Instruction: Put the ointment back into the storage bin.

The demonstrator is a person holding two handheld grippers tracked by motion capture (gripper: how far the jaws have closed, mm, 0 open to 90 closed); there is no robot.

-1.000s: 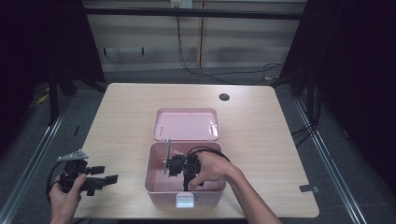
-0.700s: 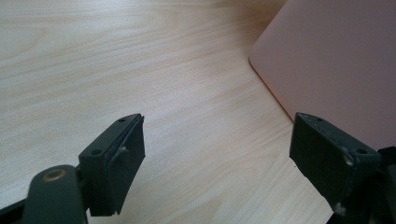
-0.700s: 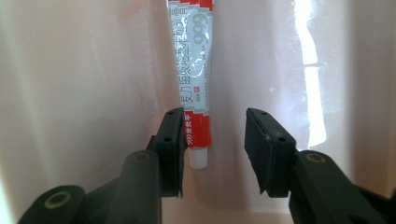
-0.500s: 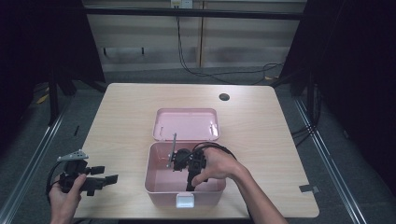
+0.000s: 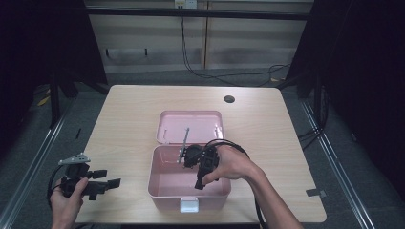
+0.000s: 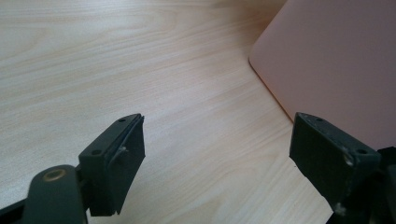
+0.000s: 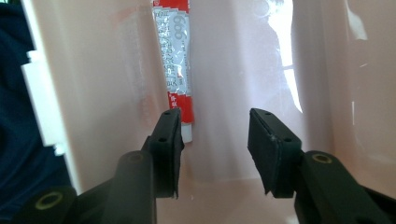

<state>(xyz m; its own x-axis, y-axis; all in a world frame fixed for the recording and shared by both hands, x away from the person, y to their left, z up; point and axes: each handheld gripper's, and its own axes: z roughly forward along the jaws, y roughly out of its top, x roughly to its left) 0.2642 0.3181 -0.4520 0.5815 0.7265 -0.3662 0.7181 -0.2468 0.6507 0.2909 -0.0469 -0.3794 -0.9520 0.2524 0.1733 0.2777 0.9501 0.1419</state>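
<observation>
Shifted slightly rightward over the pink box [image 5: 157,183], the right gripper [image 7: 215,140] points down inside it.
Its jaws gape, released, a red-and-white tube [image 7: 175,65] just beyond; the left gripper [image 6: 219,154] hovers spread above the table [image 6: 116,60].

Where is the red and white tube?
In the right gripper view, the tube lies inside the pink box, on its floor, just beyond the open right hand-held gripper.

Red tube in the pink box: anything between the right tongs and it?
Nothing visible. The right tongs are open inside the pink box, and the red tube lies on the box floor just ahead, its capped end beside one jaw. The gap between the jaws shows bare pink plastic.
</observation>
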